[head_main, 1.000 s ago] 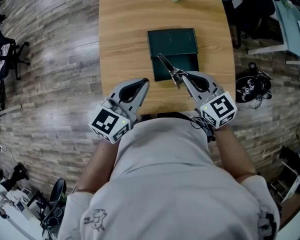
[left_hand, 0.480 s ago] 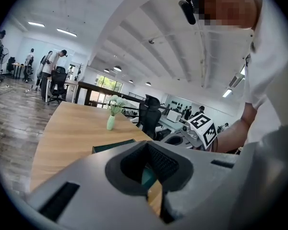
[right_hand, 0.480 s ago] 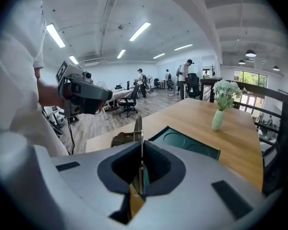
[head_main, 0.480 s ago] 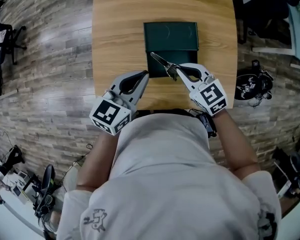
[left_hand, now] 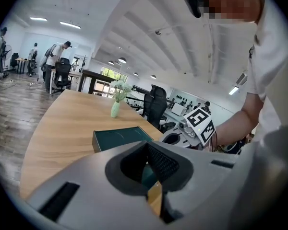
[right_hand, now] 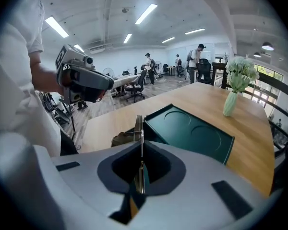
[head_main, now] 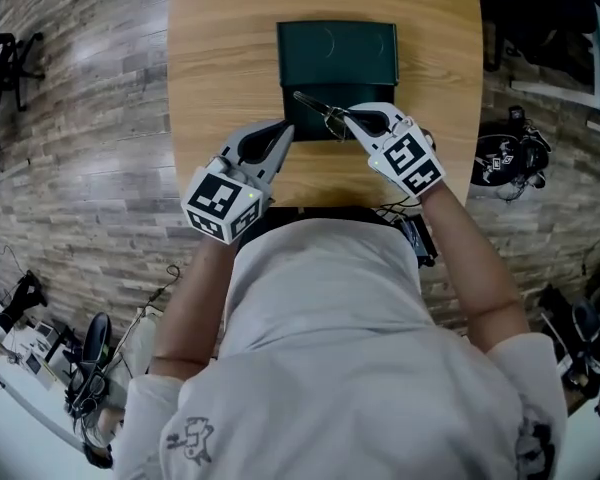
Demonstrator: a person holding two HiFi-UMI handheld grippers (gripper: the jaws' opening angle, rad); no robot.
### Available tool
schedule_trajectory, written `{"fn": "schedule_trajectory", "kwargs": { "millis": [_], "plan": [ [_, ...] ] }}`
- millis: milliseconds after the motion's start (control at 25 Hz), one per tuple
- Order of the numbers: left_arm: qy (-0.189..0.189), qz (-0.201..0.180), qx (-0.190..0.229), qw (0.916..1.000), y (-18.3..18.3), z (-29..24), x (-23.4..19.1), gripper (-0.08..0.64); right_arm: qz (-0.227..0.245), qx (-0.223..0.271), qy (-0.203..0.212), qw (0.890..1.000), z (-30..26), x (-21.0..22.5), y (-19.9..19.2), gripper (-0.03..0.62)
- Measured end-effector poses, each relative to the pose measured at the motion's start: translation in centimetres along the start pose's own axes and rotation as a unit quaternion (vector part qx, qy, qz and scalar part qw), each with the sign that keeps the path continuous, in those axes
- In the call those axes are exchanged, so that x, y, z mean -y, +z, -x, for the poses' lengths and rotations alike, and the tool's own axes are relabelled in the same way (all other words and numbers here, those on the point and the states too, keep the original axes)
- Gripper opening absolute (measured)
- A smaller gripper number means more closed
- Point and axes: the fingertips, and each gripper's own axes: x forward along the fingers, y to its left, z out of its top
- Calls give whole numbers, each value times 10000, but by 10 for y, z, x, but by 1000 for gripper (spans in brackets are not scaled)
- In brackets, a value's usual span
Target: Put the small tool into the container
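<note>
A dark green container (head_main: 337, 56) lies on the wooden table (head_main: 220, 68), its lower front part (head_main: 305, 126) right by both grippers. My right gripper (head_main: 348, 119) is shut on the small tool (head_main: 313, 104), a thin metal piece that sticks out leftward over the container's front part. In the right gripper view the small tool (right_hand: 139, 127) stands edge-on between the jaws of my right gripper (right_hand: 141, 147), with the container (right_hand: 189, 135) just beyond. My left gripper (head_main: 283, 131) is shut and holds nothing, at the container's front left corner. The left gripper view shows my left gripper (left_hand: 147, 148) before the container (left_hand: 120, 138).
A pale green vase with flowers (right_hand: 230, 102) stands on the far end of the table, the same vase (left_hand: 115, 108) showing in the left gripper view. A black object (head_main: 505, 158) lies on the floor to the right. Office chairs, desks and people stand far off.
Both grippers have moved forward toward the container. The right one has carried the small tool from the table's near edge to over the container's front part.
</note>
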Motion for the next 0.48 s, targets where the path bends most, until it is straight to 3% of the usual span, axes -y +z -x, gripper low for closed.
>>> {"fn": "schedule_trajectory", "kwargs": {
  "millis": [480],
  "plan": [
    [58,166,-301,9994,-31,-24,-17,6,843,-745,56,9936,-45,13,-23,12]
  ]
}}
